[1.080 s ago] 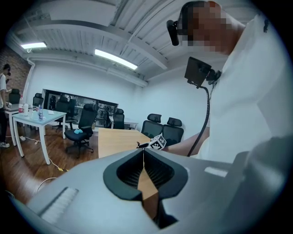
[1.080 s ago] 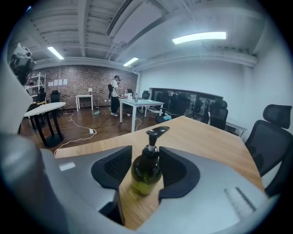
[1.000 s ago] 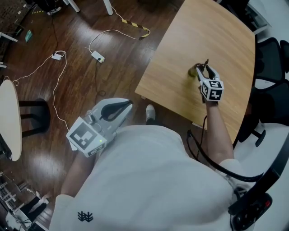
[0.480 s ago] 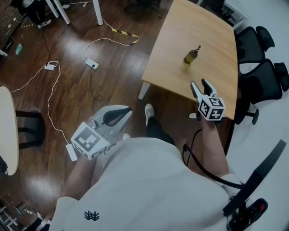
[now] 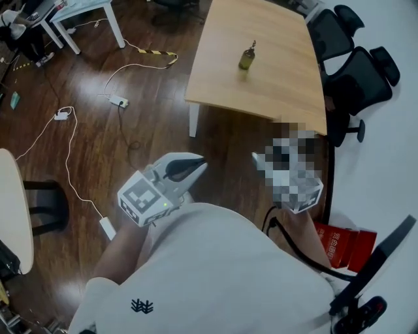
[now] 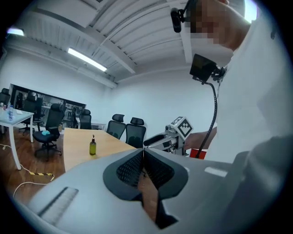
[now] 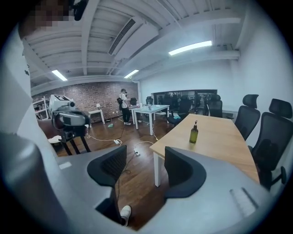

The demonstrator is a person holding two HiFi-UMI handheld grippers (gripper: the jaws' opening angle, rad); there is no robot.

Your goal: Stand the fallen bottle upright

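Note:
An olive-green pump bottle [image 5: 247, 57] stands upright on the wooden table [image 5: 281, 78], alone near its middle. In the right gripper view the bottle [image 7: 194, 132] is far ahead, well beyond my right gripper [image 7: 145, 157], whose jaws stand open with nothing between them. My left gripper [image 6: 143, 157] is shut and empty; its view has the bottle [image 6: 93, 147] small and distant on the table. In the head view the left gripper [image 5: 198, 162] hangs over the floor, short of the table's near edge. A mosaic patch covers most of the right gripper there.
Black office chairs [image 5: 356, 72] stand along the table's right side. Cables and a power strip [image 5: 117, 101] lie on the dark wood floor to the left. A white table [image 5: 78, 10] is at the far left, red boxes [image 5: 343, 244] at the right.
The right gripper has let go of the bottle and opened; the bottle stays upright on the table. Both grippers and the person have drawn back from the table.

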